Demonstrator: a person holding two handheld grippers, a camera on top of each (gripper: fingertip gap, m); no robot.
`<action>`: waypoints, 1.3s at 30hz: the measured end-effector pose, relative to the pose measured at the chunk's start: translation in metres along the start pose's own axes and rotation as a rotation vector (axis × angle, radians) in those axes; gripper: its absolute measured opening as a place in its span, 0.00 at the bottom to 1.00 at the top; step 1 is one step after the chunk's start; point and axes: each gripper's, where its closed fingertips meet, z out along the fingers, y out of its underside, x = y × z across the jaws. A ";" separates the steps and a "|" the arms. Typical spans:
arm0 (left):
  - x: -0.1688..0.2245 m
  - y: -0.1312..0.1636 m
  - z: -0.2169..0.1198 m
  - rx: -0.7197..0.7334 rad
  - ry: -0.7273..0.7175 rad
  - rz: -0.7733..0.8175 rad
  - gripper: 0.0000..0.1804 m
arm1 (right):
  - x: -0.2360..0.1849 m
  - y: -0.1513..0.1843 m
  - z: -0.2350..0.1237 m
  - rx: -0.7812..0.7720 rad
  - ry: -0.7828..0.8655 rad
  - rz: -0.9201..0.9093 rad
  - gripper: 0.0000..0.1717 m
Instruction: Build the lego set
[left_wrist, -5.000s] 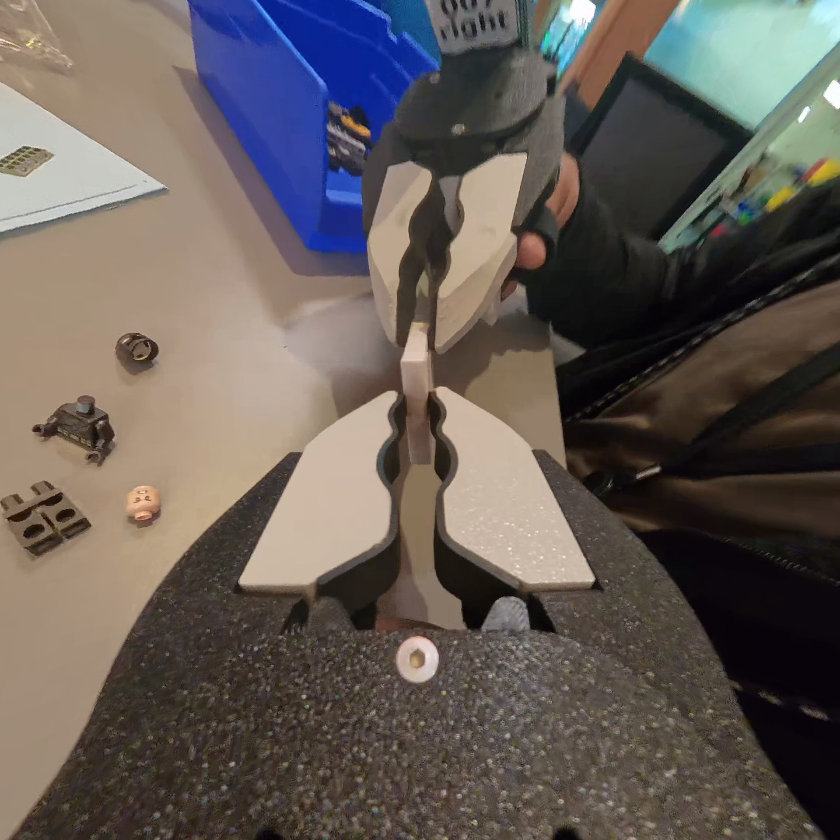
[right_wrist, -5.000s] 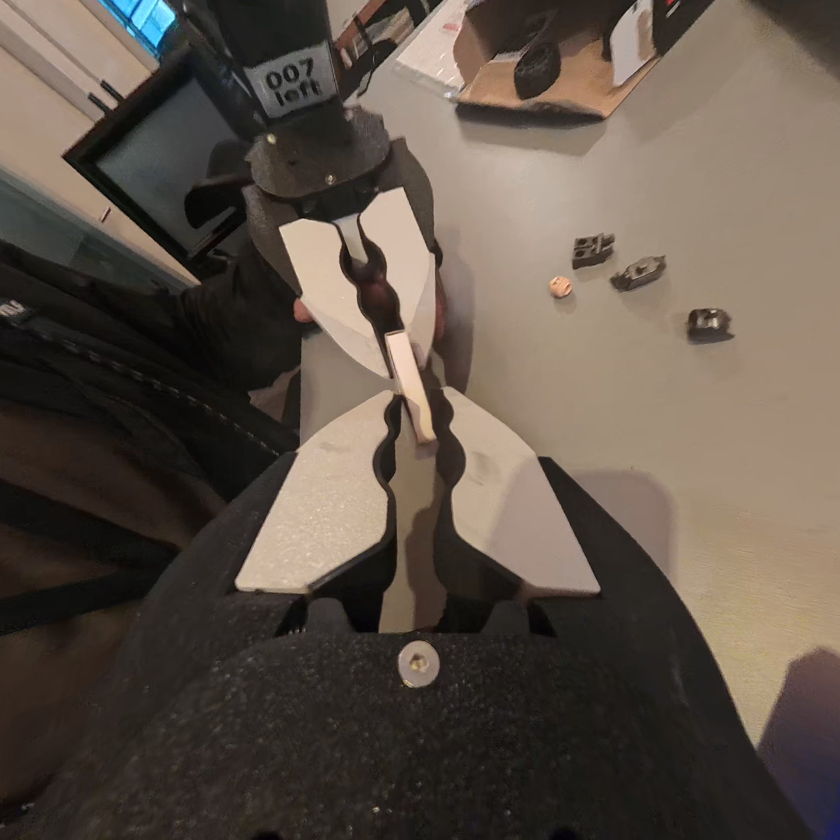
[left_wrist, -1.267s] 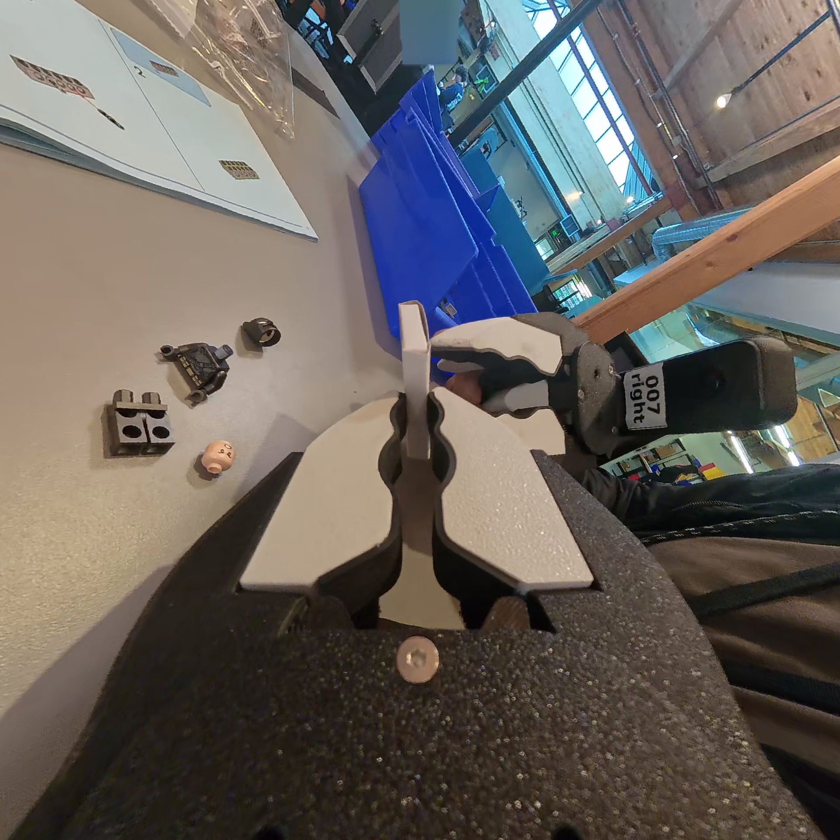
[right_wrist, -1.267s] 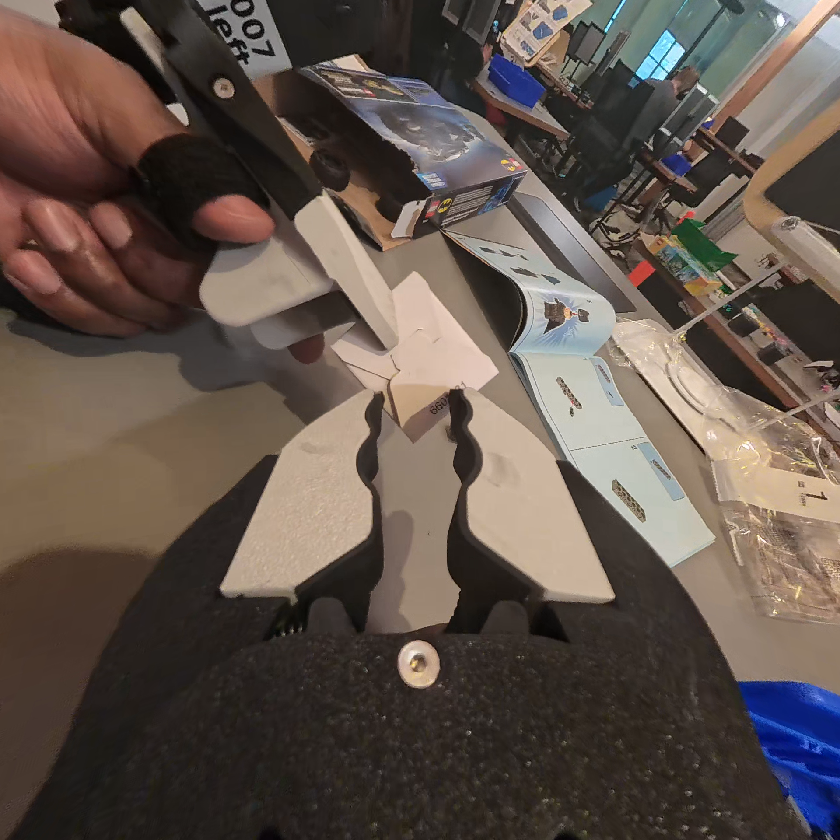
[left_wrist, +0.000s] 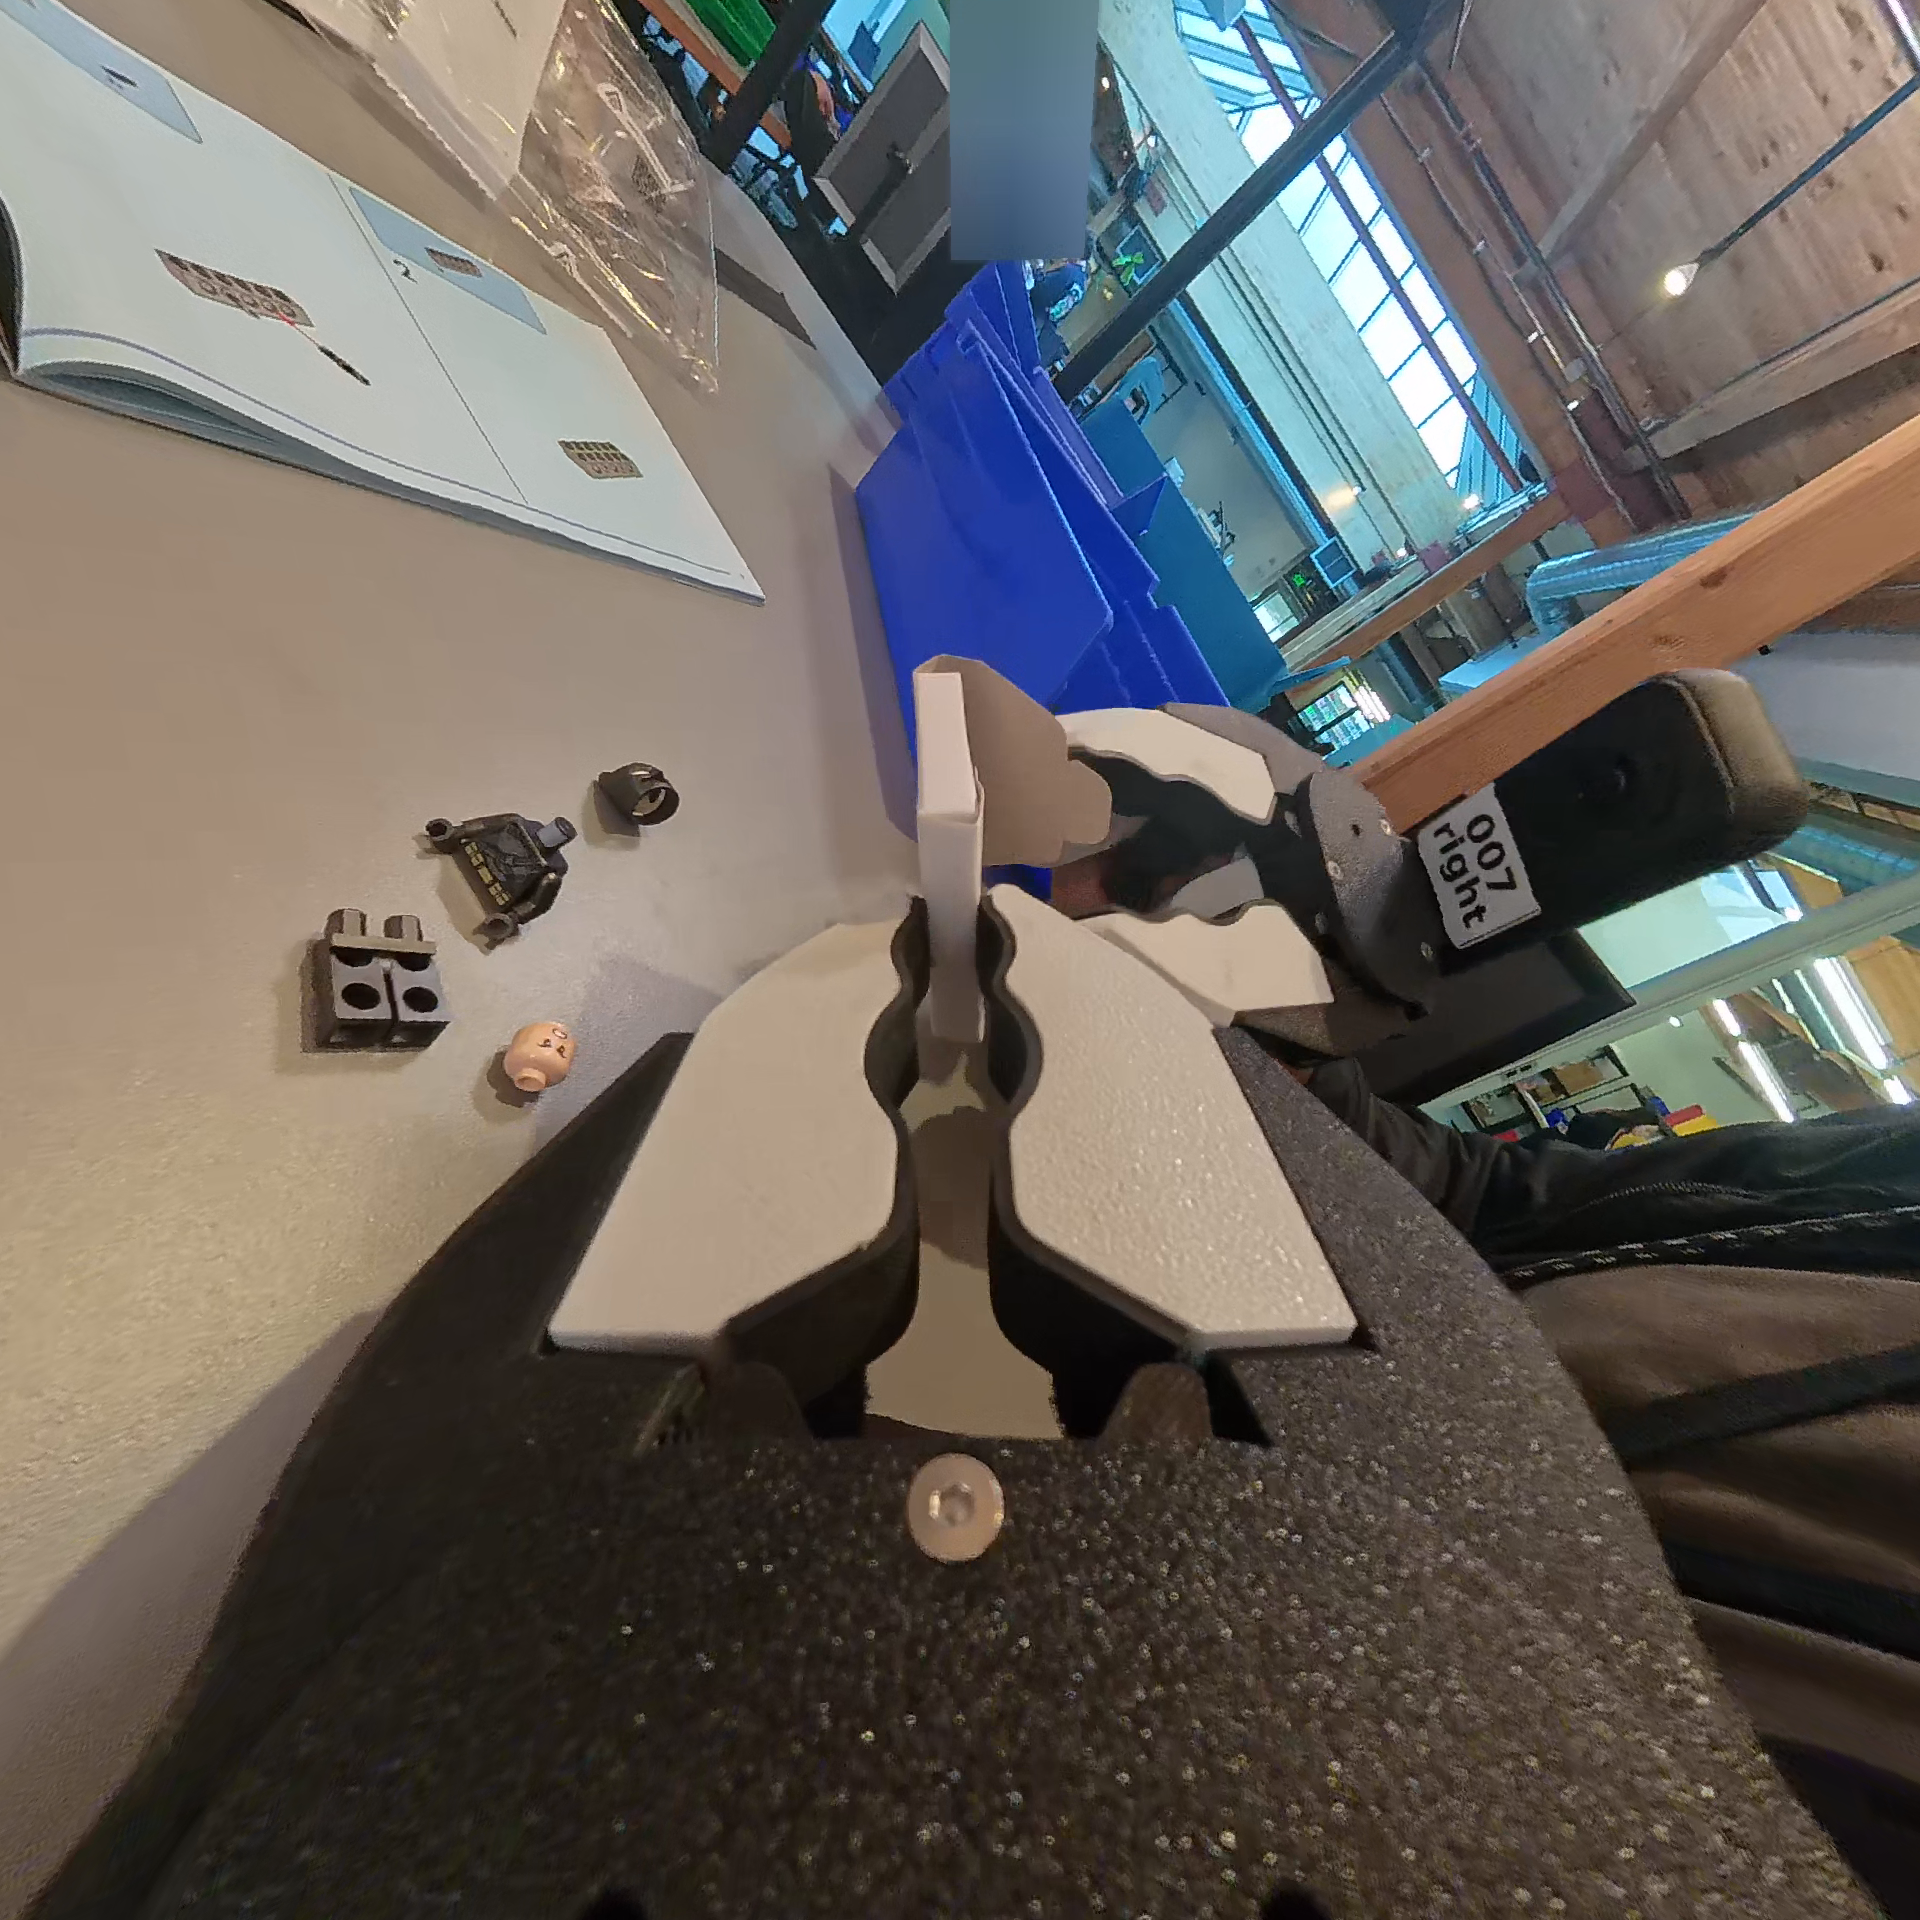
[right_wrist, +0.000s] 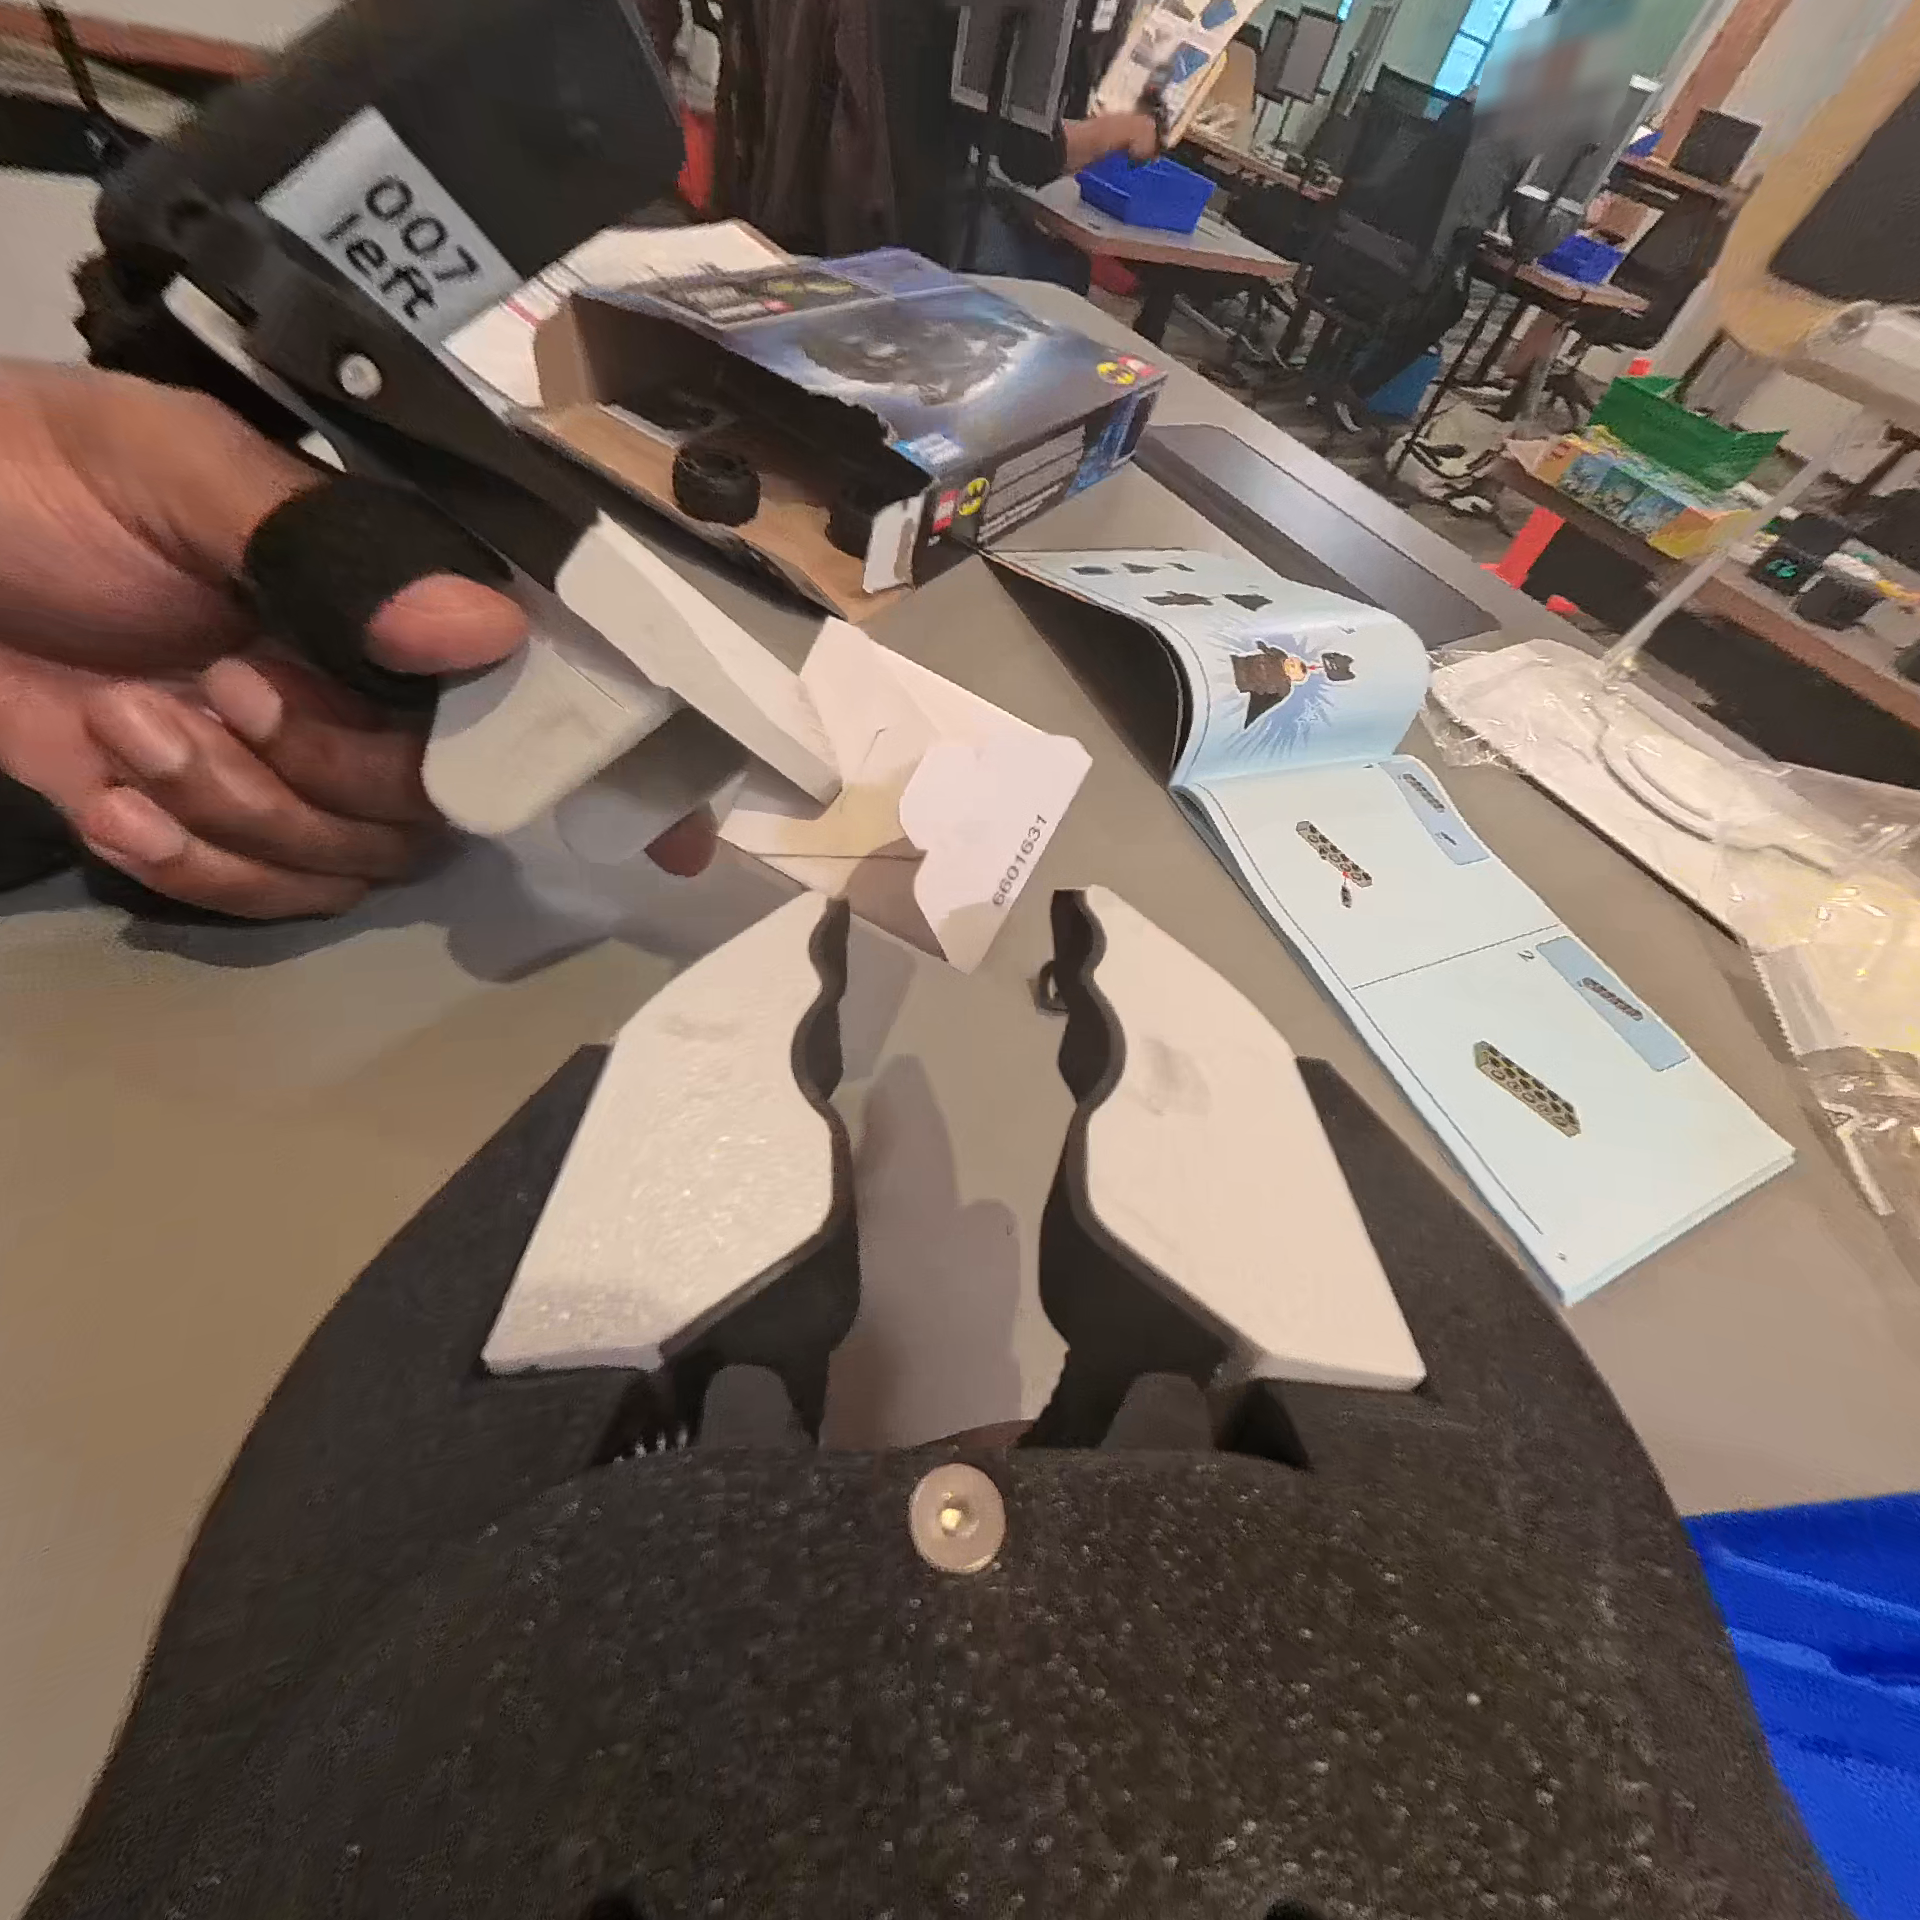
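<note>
Since the frame a little over a second back, your right gripper (right_wrist: 940, 914) has spread its fingers, and the flap of the small white cardboard box (right_wrist: 935, 821) has swung open from the box body. The flap's lower corner hangs between the spread pads, and neither pad presses on it. In the left wrist view the same gripper (left_wrist: 1081, 831) reaches in from the right, its fingers just beside the opened flap.

Your left gripper (left_wrist: 951, 940) is pinching the small white cardboard box (left_wrist: 948, 831) edge-on: both dark wavy pads press against its narrow sides, and the box stands up out of the fingertips above the grey table (left_wrist: 312, 675). Your left hand (right_wrist: 156, 644) wraps the handle, with a black finger sleeve over one finger.

To the left of the held box, four loose minifigure parts lie on the table: black legs (left_wrist: 372, 989), a dark torso (left_wrist: 504, 857), a black headpiece (left_wrist: 639, 798) and a flesh-coloured head (left_wrist: 538, 1051). An open light-blue instruction booklet (right_wrist: 1455, 935) lies beyond, near a torn toy-set box (right_wrist: 852, 416) and clear plastic bags (left_wrist: 634, 177). Blue bins (left_wrist: 997, 540) stand just behind the held box.
</note>
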 end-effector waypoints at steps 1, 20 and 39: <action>0.000 0.001 0.000 -0.004 -0.001 0.006 0.05 | 0.001 0.001 0.002 -0.014 0.023 -0.019 0.23; 0.030 -0.001 -0.014 -0.002 0.268 -0.042 0.05 | 0.017 -0.016 -0.016 0.180 -0.372 0.743 0.07; 0.006 0.018 0.004 -0.100 0.032 -0.047 0.05 | -0.007 0.002 -0.013 0.020 -0.229 0.263 0.08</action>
